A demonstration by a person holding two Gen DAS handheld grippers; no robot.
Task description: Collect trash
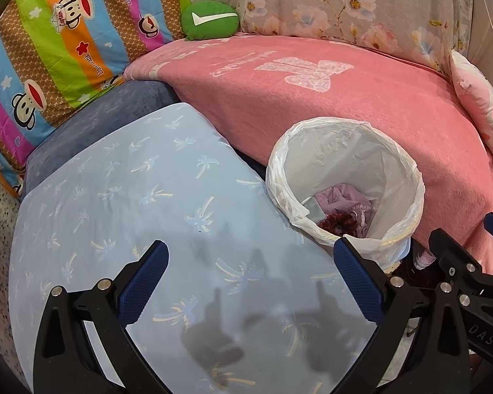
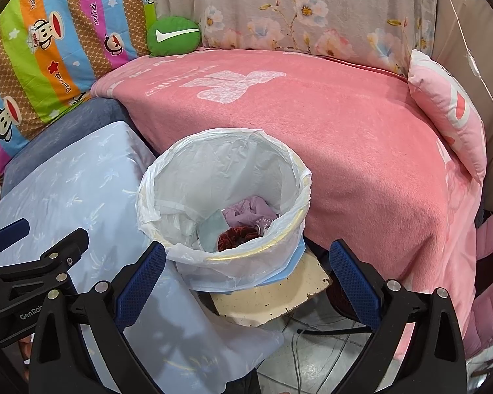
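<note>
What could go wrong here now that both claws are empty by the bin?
1. The bin stands on a small chipped board between the pink blanket and the blue sheet; a knock from the open right claw might tip it.
2. The loose liner hangs near that claw and could snag.
3. The open left claw hovers close alongside; the two could collide.

Left gripper [image 1: 251,280] and right gripper [image 2: 246,279]: black plastic frames, blue textured finger pads [image 1: 144,282], silver round screws, white lettering.

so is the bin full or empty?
Neither: the bin holds a few items at the bottom, purple wrapper and dark red scrap. Liner walls mostly bare.
</note>
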